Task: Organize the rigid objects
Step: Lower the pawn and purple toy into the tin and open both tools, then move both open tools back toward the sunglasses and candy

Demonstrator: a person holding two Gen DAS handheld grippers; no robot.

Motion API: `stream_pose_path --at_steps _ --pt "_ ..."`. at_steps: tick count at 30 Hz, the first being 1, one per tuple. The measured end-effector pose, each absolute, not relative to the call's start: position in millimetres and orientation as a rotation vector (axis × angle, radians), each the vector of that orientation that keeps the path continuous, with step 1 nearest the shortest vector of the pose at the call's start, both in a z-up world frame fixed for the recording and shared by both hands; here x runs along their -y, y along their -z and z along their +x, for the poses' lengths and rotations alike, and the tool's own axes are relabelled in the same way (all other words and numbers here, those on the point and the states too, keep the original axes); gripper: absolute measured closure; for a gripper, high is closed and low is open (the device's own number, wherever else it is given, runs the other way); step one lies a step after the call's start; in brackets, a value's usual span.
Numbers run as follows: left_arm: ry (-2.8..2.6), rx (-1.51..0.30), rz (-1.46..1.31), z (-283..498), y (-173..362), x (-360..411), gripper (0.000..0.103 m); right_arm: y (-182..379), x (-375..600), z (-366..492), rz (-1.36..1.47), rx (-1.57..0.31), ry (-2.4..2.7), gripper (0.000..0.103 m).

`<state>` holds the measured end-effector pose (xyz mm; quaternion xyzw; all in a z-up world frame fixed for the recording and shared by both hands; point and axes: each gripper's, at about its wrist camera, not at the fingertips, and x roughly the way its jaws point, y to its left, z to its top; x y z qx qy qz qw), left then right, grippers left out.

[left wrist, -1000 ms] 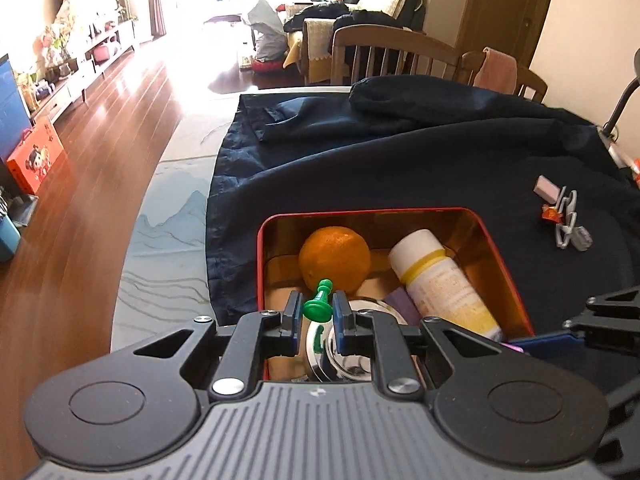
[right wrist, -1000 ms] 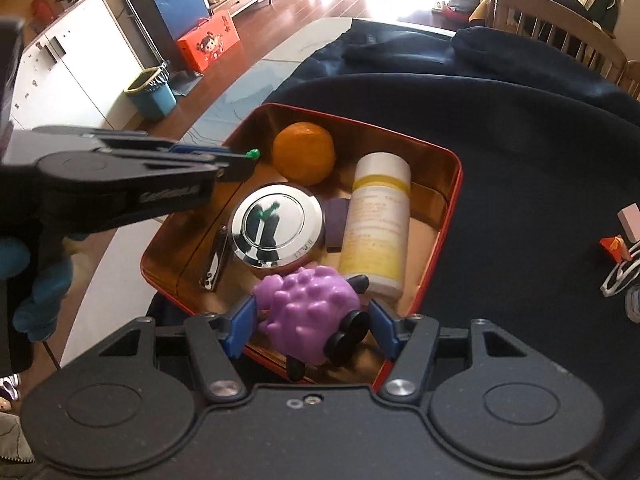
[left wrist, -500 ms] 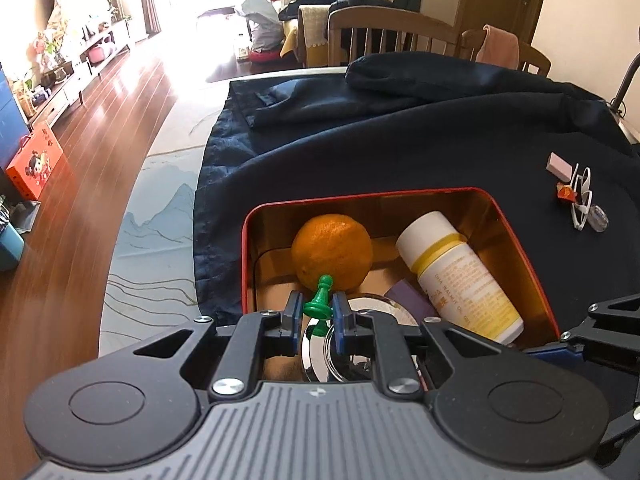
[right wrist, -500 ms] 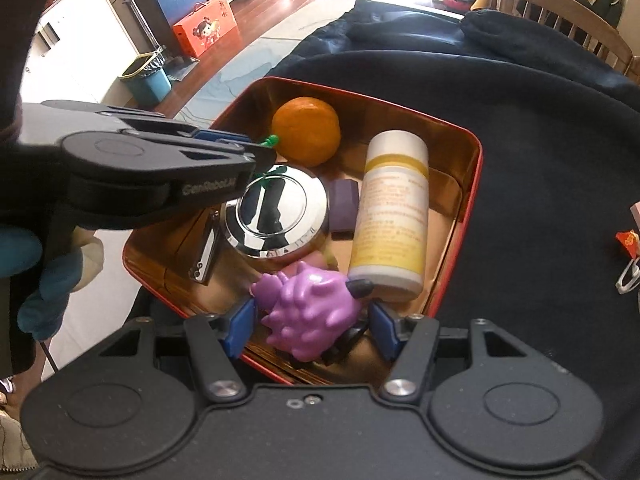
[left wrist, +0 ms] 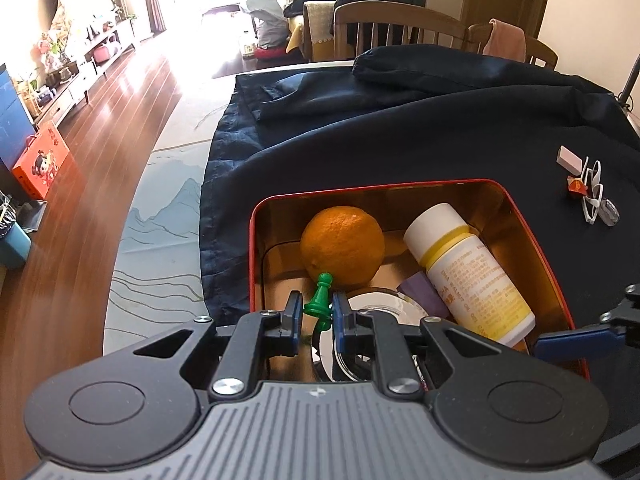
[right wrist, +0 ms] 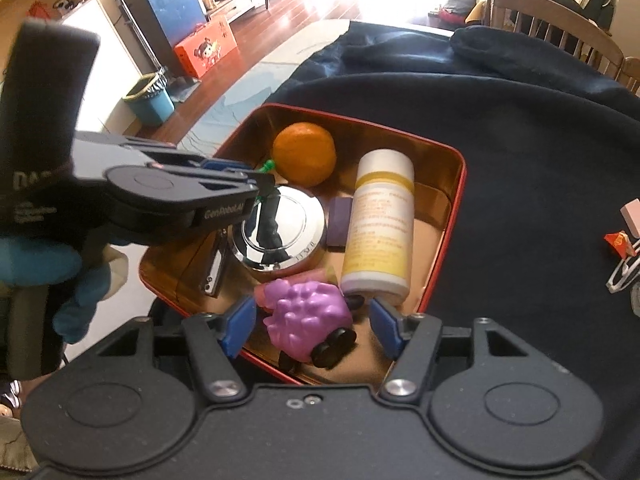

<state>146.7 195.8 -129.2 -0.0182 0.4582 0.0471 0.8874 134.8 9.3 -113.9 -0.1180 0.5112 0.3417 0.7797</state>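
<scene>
Left gripper (left wrist: 314, 312) jaws clamp a green pawn (left wrist: 320, 300) over the red tin (right wrist: 448, 216); right gripper (right wrist: 312, 326) jaws spread around the purple toy (right wrist: 308, 316) lying inside; small items (left wrist: 592, 196) wait on the counter.

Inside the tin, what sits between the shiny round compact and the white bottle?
A small dark purple block lies between the round compact and the white bottle on the tin's floor. The right wrist view shows it best.

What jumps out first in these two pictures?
A red tin on a dark cloth holds an orange, a white bottle and a shiny round compact. The left gripper pinches a green pawn above it; the right gripper stands open around a purple toy.
</scene>
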Motion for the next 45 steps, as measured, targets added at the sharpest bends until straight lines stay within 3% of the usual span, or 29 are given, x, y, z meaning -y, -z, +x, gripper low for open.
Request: stream_pose_path --at_steps 12,16,24,26,29,31,45 --pt "-0.083 -0.958 -0.074 136.7 124.0 -198.7 0.087 81.3 17.6 123.9 -0.180 -1.001 -0.739 0.033" --pt "-0.072 -0.936 -0.087 129.1 115.2 -197.2 0.081 75.4 24.9 122.9 -0.156 -0.979 -0.734 0.030" --pt "-0.038 -0.871 -0.092 111.7 90.8 -187.2 0.079 61.4 37.6 113.4 -0.132 -0.914 -0.738 0.027" --pt "-0.026 -0.855 -0.101 107.8 83.6 -184.0 0.075 57.6 40.9 111.2 -0.132 -0.893 -0.731 0.026" --pt "-0.013 -0.827 -0.100 102.2 74.1 -178.0 0.061 51.8 48.2 108.1 -0.125 -0.867 -0.727 0.025" --pt "-0.018 -0.804 -0.097 97.9 67.9 -173.5 0.041 49.7 53.6 107.8 -0.118 -0.854 -0.722 0.025" --pt "0.007 -0.763 -0.088 99.9 45.4 -129.4 0.028 37.9 115.3 109.3 -0.077 -0.768 -0.676 0.008"
